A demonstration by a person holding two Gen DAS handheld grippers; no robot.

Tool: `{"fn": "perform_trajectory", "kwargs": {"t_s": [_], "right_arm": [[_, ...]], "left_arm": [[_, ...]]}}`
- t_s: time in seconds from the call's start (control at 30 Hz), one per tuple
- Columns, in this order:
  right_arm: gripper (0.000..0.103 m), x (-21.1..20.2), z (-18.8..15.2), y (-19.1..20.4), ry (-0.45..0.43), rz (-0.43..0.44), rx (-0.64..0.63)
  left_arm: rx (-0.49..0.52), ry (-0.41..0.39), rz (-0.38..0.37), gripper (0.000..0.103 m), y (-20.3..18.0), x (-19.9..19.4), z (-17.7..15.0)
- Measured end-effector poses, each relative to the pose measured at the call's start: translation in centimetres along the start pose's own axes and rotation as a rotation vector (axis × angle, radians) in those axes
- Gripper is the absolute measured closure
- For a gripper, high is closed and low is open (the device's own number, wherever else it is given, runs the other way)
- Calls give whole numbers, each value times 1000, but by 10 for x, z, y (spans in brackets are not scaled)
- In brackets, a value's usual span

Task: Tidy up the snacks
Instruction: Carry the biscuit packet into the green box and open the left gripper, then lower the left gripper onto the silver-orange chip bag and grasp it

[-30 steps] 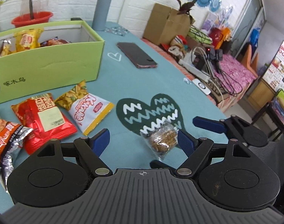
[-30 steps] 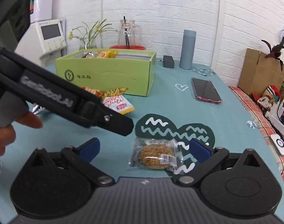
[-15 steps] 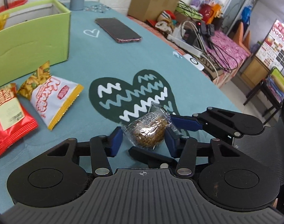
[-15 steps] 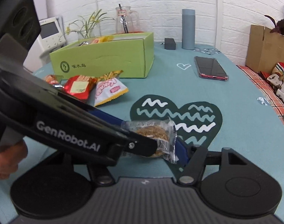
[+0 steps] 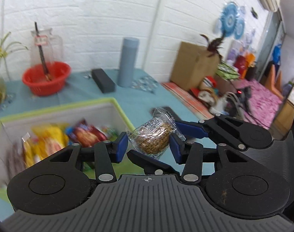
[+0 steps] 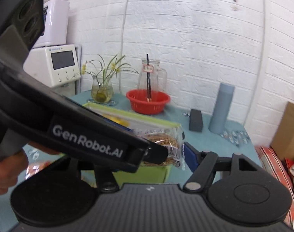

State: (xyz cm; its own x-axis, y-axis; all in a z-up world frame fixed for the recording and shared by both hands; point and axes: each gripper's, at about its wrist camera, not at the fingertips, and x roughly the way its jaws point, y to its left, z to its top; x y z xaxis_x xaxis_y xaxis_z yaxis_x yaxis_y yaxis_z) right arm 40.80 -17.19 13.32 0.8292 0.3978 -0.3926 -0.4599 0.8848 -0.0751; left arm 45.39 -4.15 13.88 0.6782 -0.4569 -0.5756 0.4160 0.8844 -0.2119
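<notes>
The only writing I can read clearly is "GenRobot.AI", white on the black body of the left gripper (image 5: 148,145) as it crosses the right wrist view. The snack (image 5: 152,135), a round brown cookie in clear wrap, carries a printed code patch too fine to read, and the red-and-white tag on the glass jug (image 6: 149,77) is a blur. The left jaws have just been closing and now clamp the snack between the blue pads, holding it up off the table (image 5: 139,100) by the right-hand corner of the green box (image 5: 120,108). The right gripper (image 6: 163,154) has just been opening with the same snack between its jaws. One pad sits at the wrapper's edge and the other is hidden behind the left tool, so I cannot tell whether it still grips. The packets (image 5: 50,137) in the box are smeared yellow and red. A hand (image 6: 5,172) is cut off at the frame edge. The teal cloth holds a red basket (image 6: 148,101), a grey cylinder (image 6: 221,110), a black block (image 6: 196,119) and a flower vase (image 6: 102,92), below a white brick wall (image 6: 205,38).
</notes>
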Motion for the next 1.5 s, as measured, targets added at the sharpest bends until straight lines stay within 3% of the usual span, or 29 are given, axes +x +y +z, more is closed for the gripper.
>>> {"fn": "perform_trajectory", "kwargs": {"t_s": [0.2,0.27,0.3,0.57,0.67,0.8,0.93,1.07,1.2,1.37,1.5], "right_arm": [[24,82,1,1,80,59,-10],[16,92,-5,5,82,82,-10],[11,91,-6,7,71,80,-15],[10,1,1,25,-80,37,-57],[10,-29,-10,36,-89,69,-21],[10,-47,-40,60,-29,163,21],[10,-53,-72,85,20,219,88],[10,-45,-87,118,73,308,98],[10,-40,-85,140,80,310,43],[10,-12,-77,163,112,341,-63],[10,27,-75,179,190,359,-98]], "left_arm": [[-18,52,67,70,51,49,5],[-28,48,72,56,63,50,0],[-40,36,66,52,66,47,-2],[-37,-160,66,25,65,-47,-5],[-40,-189,86,24,63,-82,-24],[-80,-160,173,22,72,-109,-72],[-209,-100,215,21,95,-127,-133],[-374,-48,188,21,116,-134,-177],[-487,-3,108,21,128,-128,-192],[-614,36,60,21,149,-109,-191],[-631,70,41,22,162,-91,-186]]}}
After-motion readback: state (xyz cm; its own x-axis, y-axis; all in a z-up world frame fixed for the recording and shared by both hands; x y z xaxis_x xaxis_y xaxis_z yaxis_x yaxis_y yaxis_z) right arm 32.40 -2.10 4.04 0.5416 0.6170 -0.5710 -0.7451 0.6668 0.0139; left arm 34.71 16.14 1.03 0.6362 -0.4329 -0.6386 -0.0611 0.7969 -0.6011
